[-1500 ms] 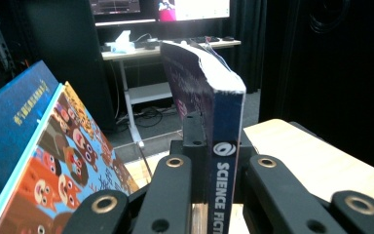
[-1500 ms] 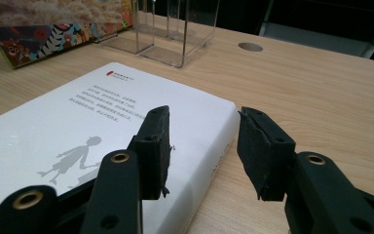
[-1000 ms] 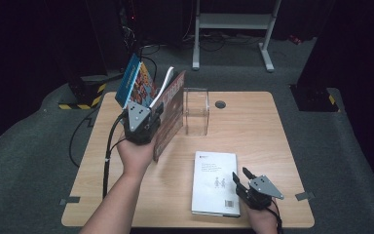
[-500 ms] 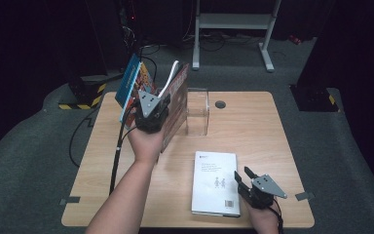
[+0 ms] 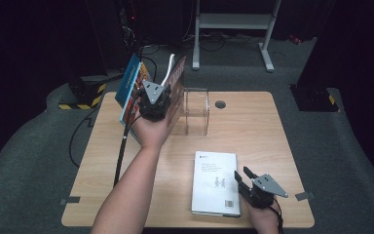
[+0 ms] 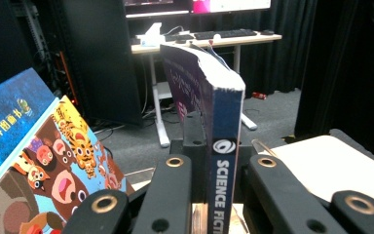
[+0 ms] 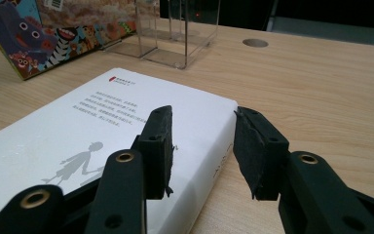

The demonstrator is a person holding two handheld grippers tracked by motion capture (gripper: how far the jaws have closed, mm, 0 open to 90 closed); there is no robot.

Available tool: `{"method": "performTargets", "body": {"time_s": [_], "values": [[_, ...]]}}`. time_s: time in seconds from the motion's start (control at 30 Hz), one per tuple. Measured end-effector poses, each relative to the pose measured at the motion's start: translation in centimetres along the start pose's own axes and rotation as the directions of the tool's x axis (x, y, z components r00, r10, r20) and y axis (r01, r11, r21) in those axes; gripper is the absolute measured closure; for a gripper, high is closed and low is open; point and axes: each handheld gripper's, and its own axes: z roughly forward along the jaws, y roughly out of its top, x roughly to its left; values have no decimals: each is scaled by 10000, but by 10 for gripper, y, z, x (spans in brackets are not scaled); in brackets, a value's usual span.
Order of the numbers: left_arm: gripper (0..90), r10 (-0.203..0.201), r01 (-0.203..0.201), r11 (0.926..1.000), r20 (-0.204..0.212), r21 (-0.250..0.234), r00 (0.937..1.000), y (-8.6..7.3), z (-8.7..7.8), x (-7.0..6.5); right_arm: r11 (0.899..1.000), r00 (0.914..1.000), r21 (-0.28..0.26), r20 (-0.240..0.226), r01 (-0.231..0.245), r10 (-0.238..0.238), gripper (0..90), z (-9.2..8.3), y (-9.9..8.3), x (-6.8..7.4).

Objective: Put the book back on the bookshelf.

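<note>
My left gripper [image 5: 157,103] is clamped on the spine of a thick dark-blue paperback with "SCIENCE FICTION" lettering [image 6: 224,146], which I hold upright above the back left part of the light wooden table [image 5: 272,126]; in the left gripper view the spine [image 6: 224,146] sits squeezed between the two black jaws with the pages fanning away from me. From the high view this book [image 5: 177,83] hangs just beside a clear acrylic book stand [image 5: 195,114] that stands on the table near its back edge, beside a round cable hole [image 5: 220,104]. On the far side of my left hand, a colourful children's picture book with cartoon animals on its cover [image 5: 129,90] leans at a tilt at the table's back left corner. My right gripper [image 5: 246,183] rests low at the front right of the table, its jaws parted and closing a little just now, set astride the near right corner of a white paperback with grey child silhouettes [image 7: 78,141] that lies flat on the wood; the pads do not press on it.
</note>
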Motion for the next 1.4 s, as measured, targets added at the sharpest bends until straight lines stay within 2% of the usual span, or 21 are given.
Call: {"method": "performTargets", "body": {"time_s": [0.4, 0.8, 1.27, 1.4], "values": [[838, -399, 401, 9991, -149, 145, 9991, -10, 20, 5, 9999, 9998, -33, -105, -160, 160, 590, -1, 0, 1], [838, -601, 600, 9982, -214, -57, 9980, -11, 39, -3, 9995, 9994, -49, -137, -319, 319, 595, -3, -1, -2], [838, -844, 843, 9964, -201, -76, 9962, -23, 47, -12, 9994, 9992, -26, -206, -332, 332, 599, -2, -2, -1], [837, -1077, 1073, 9940, -183, -225, 9940, -25, 48, -13, 9995, 9993, -20, -202, -323, 323, 600, -2, -2, 0]]}}
